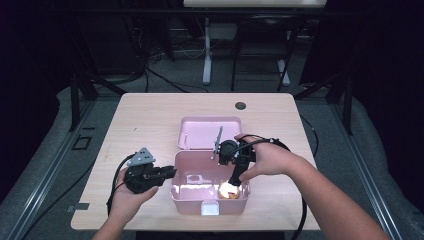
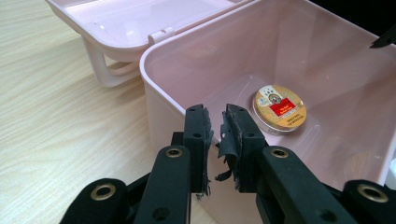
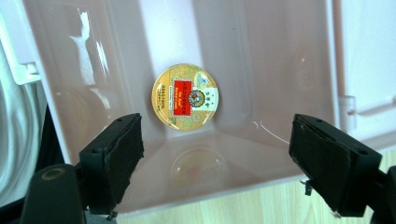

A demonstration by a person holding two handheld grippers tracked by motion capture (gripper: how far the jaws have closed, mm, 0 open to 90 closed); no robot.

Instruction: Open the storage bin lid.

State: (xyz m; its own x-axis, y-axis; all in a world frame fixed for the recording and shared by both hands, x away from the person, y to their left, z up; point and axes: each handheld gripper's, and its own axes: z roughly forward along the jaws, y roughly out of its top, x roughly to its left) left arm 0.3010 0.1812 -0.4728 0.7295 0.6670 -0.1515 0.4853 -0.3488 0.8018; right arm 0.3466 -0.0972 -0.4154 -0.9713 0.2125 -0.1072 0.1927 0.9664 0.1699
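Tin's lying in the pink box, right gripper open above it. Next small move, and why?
Probably lift the right gripper clear of the pink box: its jaws stand wide apart with nothing between them, and the round gold tin rests flat on the box floor. The left gripper pinches the box wall, steadying it.

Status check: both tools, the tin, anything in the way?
Left tool pinching box wall. Right tool open, empty, above box. Round gold tin flat on box floor. Nothing blocking.
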